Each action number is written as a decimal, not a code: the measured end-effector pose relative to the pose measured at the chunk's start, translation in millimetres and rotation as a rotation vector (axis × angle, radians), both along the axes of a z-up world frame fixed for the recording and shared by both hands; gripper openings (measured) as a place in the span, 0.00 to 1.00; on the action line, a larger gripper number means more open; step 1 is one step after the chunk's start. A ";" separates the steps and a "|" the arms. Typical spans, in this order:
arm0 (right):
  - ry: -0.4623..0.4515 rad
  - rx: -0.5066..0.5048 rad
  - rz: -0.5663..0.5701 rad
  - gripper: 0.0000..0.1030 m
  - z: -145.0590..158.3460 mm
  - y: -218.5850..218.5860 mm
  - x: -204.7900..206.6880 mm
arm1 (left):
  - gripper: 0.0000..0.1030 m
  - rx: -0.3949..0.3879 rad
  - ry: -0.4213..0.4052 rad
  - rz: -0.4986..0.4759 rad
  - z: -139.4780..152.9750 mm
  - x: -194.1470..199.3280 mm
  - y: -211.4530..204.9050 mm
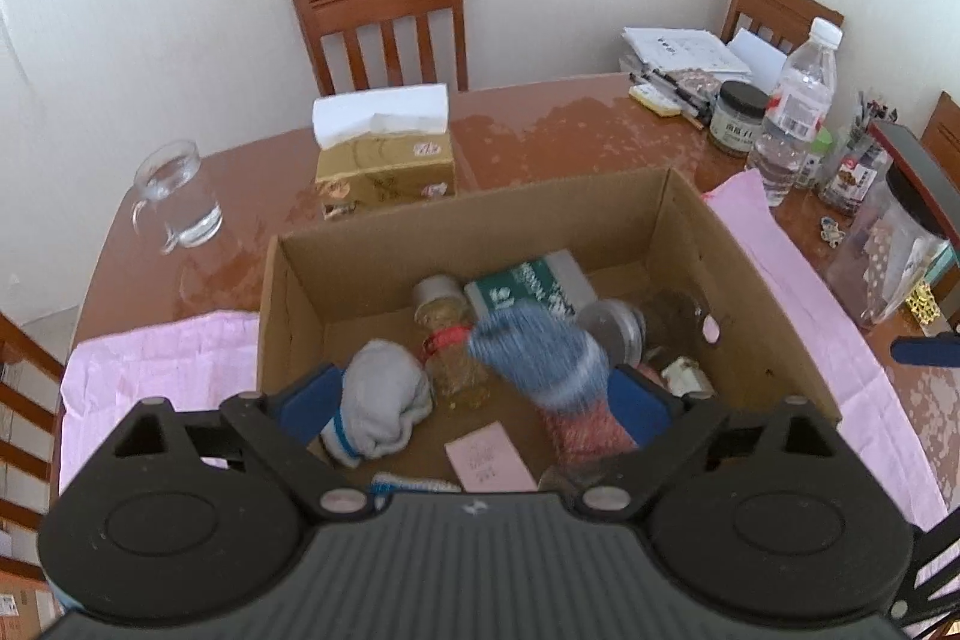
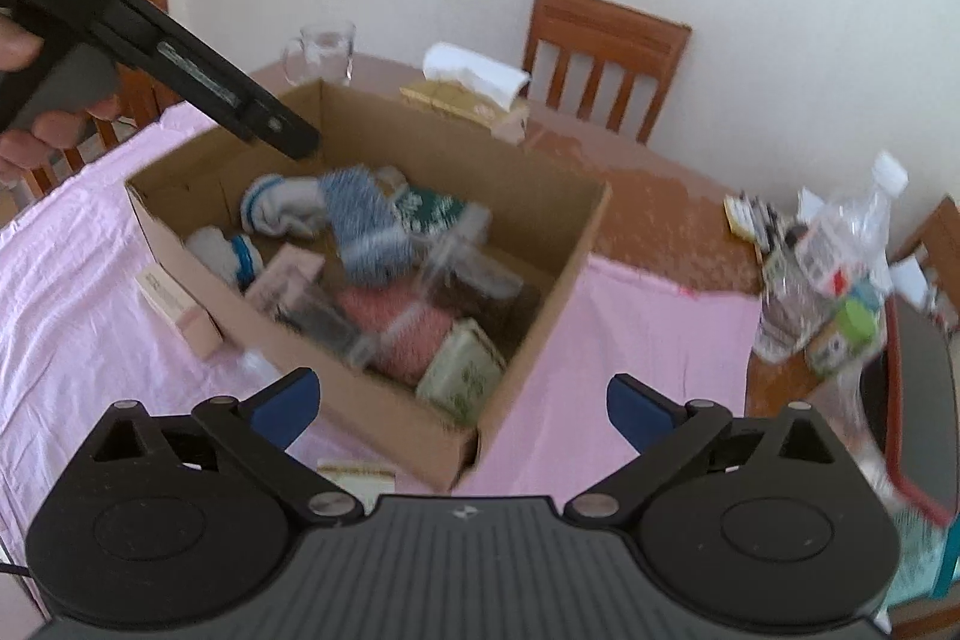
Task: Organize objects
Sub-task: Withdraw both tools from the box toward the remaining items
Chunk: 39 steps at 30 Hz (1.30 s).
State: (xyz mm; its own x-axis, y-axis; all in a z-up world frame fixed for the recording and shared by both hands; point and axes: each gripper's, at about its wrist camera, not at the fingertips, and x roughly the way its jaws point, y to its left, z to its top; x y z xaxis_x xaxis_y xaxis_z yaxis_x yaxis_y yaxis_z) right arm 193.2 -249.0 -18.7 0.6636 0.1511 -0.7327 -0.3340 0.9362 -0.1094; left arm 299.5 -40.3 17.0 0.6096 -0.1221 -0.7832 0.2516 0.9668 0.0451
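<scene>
- The left tongs point(image 1: 474, 394) stand apart over the cardboard box point(image 1: 480, 214); a blue-and-red knitted sock point(image 1: 540, 358), blurred, lies between them, no pad pressing it. It could land on the glass bottle point(image 1: 447, 340) at 9 o'clock and roll it.
- The right tongs point(image 2: 465, 400) gape empty above the box's near corner; lowering could clip the rim and shove the box across the pink cloth point(image 2: 72, 292).
- A plastic water bottle point(image 2: 840, 244) at 3 o'clock on the surface could topple if a sleeve swings.
</scene>
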 end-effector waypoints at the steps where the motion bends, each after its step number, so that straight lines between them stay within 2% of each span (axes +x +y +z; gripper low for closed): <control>1: 0.011 0.003 -0.006 1.00 -3.8 -1.3 -1.2 | 0.92 0.002 -0.001 0.009 -1.2 -3.0 1.7; 9: 0.069 -0.010 -0.059 1.00 -29.8 -7.8 -11.7 | 0.93 -0.008 -0.021 0.082 -5.0 -34.7 18.7; 14: 0.135 0.001 -0.071 1.00 -57.5 -5.9 -18.9 | 0.93 0.015 -0.035 0.107 -17.8 -60.8 21.4; 17: 0.176 -0.018 -0.064 1.00 -75.5 -1.0 -24.3 | 0.98 0.025 -0.037 0.130 -31.5 -75.6 22.6; 22: 0.234 -0.030 -0.058 1.00 -98.4 6.0 -27.2 | 0.98 0.010 0.027 0.169 -58.9 -93.6 25.0; 29: 0.236 -0.025 -0.102 1.00 -104.9 5.7 -26.9 | 0.98 0.018 0.086 0.208 -79.4 -107.5 31.6; 35: 0.231 -0.069 -0.165 1.00 -104.9 -9.5 -25.6 | 0.98 0.017 0.091 0.223 -80.7 -109.6 39.6; 39: 0.229 -0.084 -0.254 1.00 -104.5 -23.9 -20.5 | 0.98 0.013 0.090 0.232 -80.2 -108.8 44.5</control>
